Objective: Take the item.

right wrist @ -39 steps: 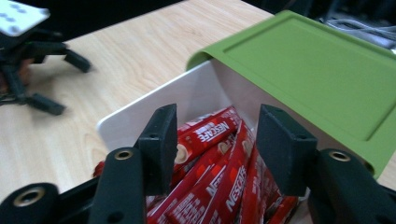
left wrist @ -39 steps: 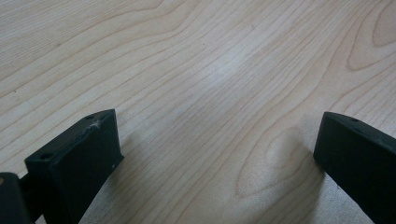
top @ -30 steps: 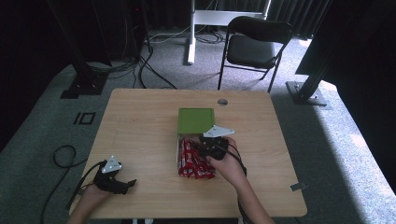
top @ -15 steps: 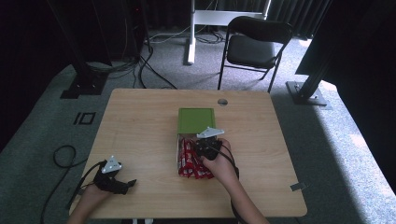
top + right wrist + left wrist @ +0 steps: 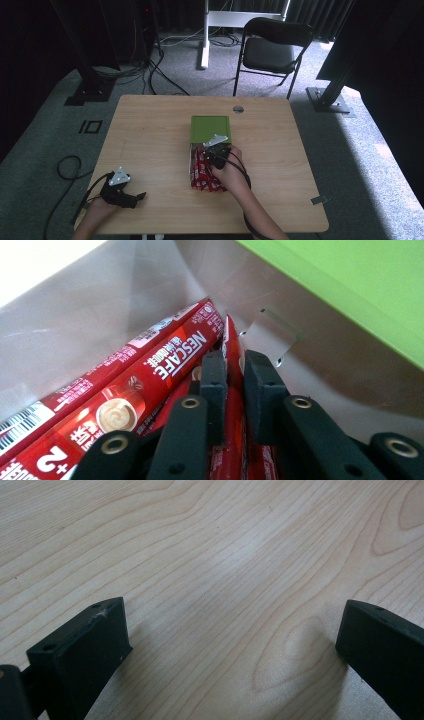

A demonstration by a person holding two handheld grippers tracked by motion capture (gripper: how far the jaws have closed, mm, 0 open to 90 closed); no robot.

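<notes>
A red coffee stick (image 5: 234, 390) stands on edge among the other sticks (image 5: 202, 172) in the open box (image 5: 210, 129) at mid-bench (image 5: 150, 150). The right hand-held gripper (image 5: 235, 371) has just been closing and pinches it, likely to lift it out. At eight o'clock, the left hand-held gripper (image 5: 131, 198) rests spread, idle.

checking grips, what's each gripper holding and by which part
The right gripper pinches a red Nescafe stick edge-on near its upper end; the left gripper holds nothing.
</notes>
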